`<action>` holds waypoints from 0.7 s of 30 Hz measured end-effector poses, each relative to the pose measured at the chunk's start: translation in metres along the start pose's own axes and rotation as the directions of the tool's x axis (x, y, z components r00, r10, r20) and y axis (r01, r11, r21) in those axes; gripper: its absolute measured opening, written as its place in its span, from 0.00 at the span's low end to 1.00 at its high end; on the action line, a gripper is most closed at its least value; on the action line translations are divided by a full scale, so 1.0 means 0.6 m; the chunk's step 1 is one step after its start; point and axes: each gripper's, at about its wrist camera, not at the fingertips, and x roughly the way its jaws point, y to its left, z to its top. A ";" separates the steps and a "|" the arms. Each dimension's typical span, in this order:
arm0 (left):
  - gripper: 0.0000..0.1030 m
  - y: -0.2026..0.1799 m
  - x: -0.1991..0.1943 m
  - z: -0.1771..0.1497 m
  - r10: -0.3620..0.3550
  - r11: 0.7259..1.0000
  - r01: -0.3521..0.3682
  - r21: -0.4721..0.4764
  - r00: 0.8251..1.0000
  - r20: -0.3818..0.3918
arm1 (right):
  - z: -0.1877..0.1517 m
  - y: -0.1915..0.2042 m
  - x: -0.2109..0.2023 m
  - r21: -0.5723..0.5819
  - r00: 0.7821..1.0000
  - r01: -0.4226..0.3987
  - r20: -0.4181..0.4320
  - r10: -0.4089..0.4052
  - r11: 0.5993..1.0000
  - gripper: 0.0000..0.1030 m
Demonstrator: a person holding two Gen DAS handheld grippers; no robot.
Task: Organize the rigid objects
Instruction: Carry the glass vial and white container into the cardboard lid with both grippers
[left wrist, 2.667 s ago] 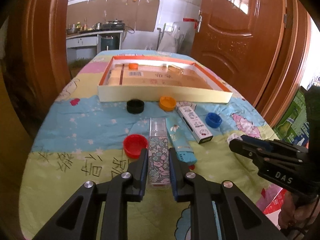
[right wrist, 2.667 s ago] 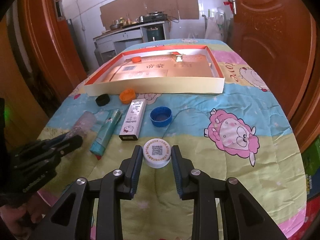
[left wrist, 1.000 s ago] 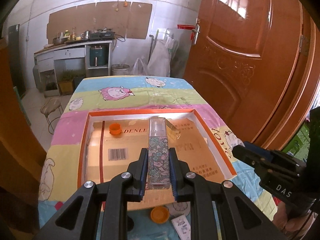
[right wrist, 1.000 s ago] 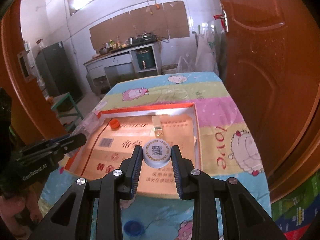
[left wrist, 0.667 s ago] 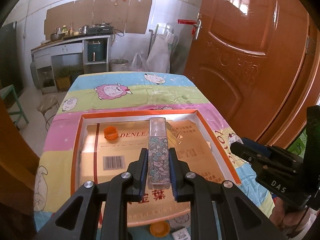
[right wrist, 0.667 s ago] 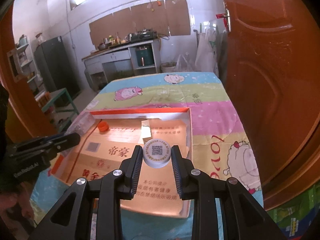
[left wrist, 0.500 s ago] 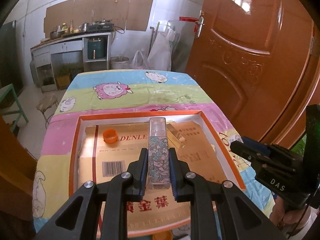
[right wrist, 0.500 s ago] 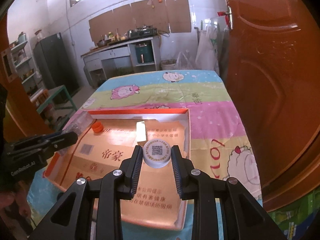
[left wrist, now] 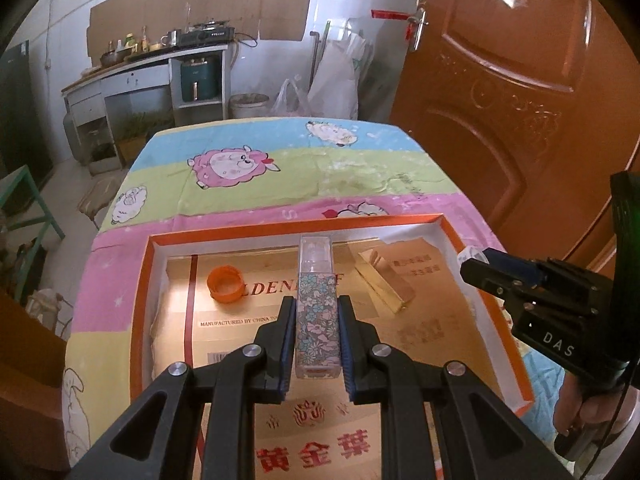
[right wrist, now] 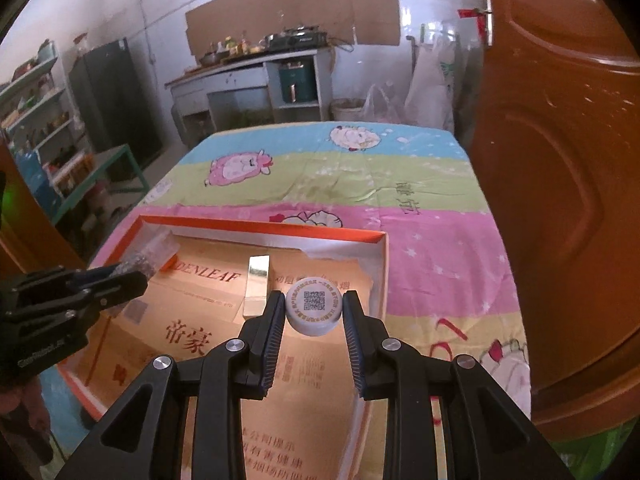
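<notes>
Left gripper (left wrist: 316,344): clamped on a floral-patterned box with a clear cap (left wrist: 318,312), held lengthwise between the fingers above the tray's middle.
Right gripper (right wrist: 314,320): closed on a white round lid with a QR code (right wrist: 315,306), held over the tray's right side, near its right wall.
Tray (left wrist: 141,300): a shallow orange-rimmed cardboard tray on the worktop (left wrist: 280,168), which is covered with a cartoon-sheep cloth; flattened printed cartons line its bottom.
Already inside: an orange cap (left wrist: 225,284) at the far left and a gold bar-shaped box (left wrist: 386,280) just right of the floral box.
Change since 2.7 seconds ago: both pieces lay on the cloth in front of the tray, among caps and tubes; now both are carried in the air over it.
Change over the last second: both grippers have come forward and lower, and the tray fills more of each view.
Other view: the right gripper shows at the right edge of the left camera (left wrist: 532,292).
</notes>
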 end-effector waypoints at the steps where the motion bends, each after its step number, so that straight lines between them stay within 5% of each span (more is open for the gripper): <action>1: 0.20 0.001 0.004 0.001 0.004 1.000 -0.004 0.001 1.000 -0.005 | 0.003 0.002 0.007 -0.008 1.000 -0.002 -0.007 0.001 1.000 0.29; 21: 0.20 0.006 0.078 0.016 0.044 0.999 -0.044 0.007 0.995 -0.088 | 0.024 -0.005 0.081 -0.018 0.995 -0.023 -0.093 0.021 1.000 0.29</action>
